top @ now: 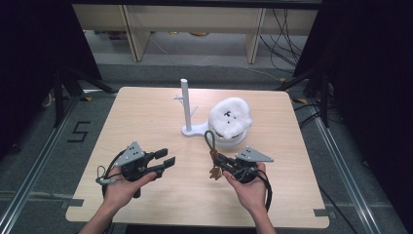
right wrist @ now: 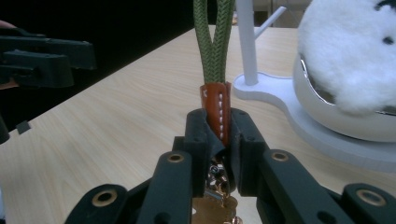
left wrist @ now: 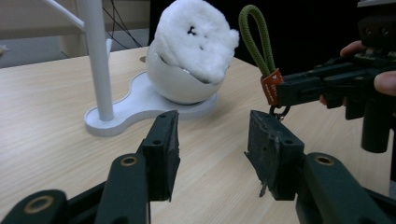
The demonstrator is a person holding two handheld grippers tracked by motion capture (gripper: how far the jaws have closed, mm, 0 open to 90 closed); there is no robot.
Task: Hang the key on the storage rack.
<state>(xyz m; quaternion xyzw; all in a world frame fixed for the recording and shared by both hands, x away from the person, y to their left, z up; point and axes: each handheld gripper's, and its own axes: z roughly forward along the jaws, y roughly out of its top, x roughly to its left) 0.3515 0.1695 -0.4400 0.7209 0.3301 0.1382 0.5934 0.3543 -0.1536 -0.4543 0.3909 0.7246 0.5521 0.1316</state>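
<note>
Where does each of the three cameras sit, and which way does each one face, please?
High view: above the person's side, looking forward and down on the table; forearms, both hands show.
Left gripper view: rides the left gripper, facing the white stand; its open fingers show.
Right gripper view: rides the right gripper, fingers shut on the keychain.
All three share the stand, the fluffy white toy and the keychain.

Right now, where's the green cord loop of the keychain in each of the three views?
High view: the green cord loop is centre-right, above the right gripper.
Left gripper view: upper right, standing up from that gripper.
Right gripper view: top centre, rising from the shut jaws.
Shared landmark: the white stand.
</note>
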